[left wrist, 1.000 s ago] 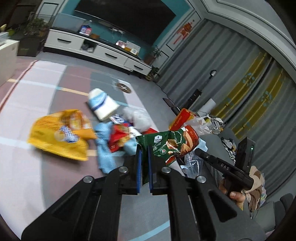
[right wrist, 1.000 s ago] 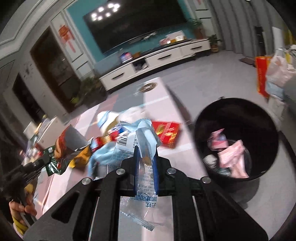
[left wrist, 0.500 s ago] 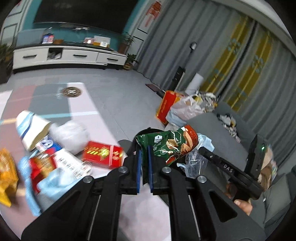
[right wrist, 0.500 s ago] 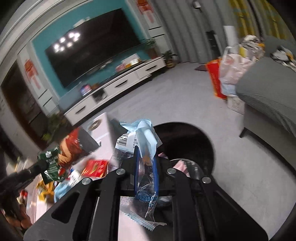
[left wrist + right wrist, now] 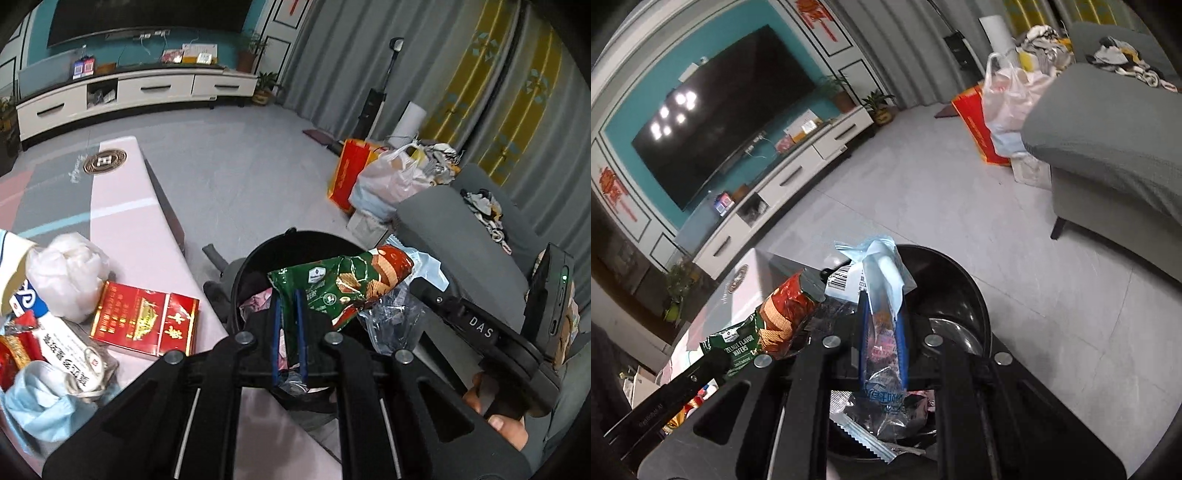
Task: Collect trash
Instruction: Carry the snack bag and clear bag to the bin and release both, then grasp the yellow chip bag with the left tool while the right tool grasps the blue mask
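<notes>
**Both grippers holding wrappers over the bin**

Black plastic bin point(image 5: 255, 266) is standing on the floor just beside the low table's point(image 5: 147, 236) edge, and you are holding both grippers above its open mouth.

Your left gripper point(image 5: 286, 332) is pinching a green and red wafer packet point(image 5: 343, 282); the blue pads are sitting close together with the packet's lower edge squeezed between them, while the rest of the packet is leaning up and to the right over the bin.

Your right gripper point(image 5: 882, 332) is clamping a clear wrapper with a pale blue mask point(image 5: 879, 269) bunched at the top; its fingers are nearly closed on that bundle, and the wrapper's tail is hanging below the pads over the bin point(image 5: 960, 280). In the right wrist view the wafer packet point(image 5: 775, 317) is showing just to the left, close to the mask.

Pink and clear scraps are lying inside the bin.

On the table, a red cigarette carton point(image 5: 144, 317), a white plastic bag point(image 5: 68, 273) and a blue mask point(image 5: 40, 402) are lying near one another, left of the bin.
</notes>
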A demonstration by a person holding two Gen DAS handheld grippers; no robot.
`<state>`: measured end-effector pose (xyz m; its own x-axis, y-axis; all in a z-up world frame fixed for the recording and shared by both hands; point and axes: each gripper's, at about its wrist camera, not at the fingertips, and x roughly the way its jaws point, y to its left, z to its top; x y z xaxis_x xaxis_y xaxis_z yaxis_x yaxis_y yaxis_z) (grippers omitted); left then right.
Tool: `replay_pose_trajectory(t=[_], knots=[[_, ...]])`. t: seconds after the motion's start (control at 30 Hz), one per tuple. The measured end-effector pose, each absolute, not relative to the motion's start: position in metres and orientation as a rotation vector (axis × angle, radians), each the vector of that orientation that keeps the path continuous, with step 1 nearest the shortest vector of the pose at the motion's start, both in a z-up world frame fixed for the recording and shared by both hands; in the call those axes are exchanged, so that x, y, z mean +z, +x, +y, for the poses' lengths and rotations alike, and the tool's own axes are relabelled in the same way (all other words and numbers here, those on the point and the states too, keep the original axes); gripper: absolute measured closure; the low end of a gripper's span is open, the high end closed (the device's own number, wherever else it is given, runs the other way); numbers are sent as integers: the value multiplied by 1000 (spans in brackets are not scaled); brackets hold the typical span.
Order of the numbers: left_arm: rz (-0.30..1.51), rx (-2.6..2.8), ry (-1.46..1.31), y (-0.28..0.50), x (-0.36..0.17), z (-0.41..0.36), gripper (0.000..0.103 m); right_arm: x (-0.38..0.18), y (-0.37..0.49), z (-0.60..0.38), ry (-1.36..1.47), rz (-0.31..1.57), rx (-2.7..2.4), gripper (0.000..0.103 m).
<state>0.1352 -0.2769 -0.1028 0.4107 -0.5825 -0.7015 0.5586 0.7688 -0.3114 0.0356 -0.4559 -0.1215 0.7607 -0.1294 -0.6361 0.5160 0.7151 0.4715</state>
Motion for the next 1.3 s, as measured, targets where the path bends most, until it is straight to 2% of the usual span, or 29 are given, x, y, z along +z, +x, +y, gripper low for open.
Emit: replay_pose_trajectory(t=[0.2,0.27,0.33,0.43,0.57,0.67,0.77,0.83,0.97,1.1,1.2,1.3], knots=[[931,-702,-11,139,-115,-290,90,-135,45,-457,710,663,-398,85],[940,-705,-8,139,-118,-292,81,-138,46,-458,717,674,-401,77],[943,-698,-6,139,-119,-293,55,-139,46,-457,725,686,-404,71],[941,-705,-9,138,-119,-291,48,-138,45,-458,723,695,-413,63],[924,-717,2,131,-114,-290,40,-136,43,-460,732,682,-405,58],[900,-720,-3,124,-108,-284,38,-133,40,-462,737,669,-399,57],[872,-719,-25,115,-102,-271,28,-129,39,-459,735,667,-382,55],[851,-716,-33,108,-98,-263,22,-124,38,-454,730,659,-356,50],[816,-691,-40,93,-92,-238,16,-110,39,-433,670,653,-301,45],[771,-656,-40,77,-86,-201,10,-97,44,-395,552,673,-223,35],[749,-620,-33,67,-84,-169,7,-95,51,-363,452,716,-166,33],[738,-573,-32,62,-81,-136,6,-92,54,-331,394,727,-99,27]])
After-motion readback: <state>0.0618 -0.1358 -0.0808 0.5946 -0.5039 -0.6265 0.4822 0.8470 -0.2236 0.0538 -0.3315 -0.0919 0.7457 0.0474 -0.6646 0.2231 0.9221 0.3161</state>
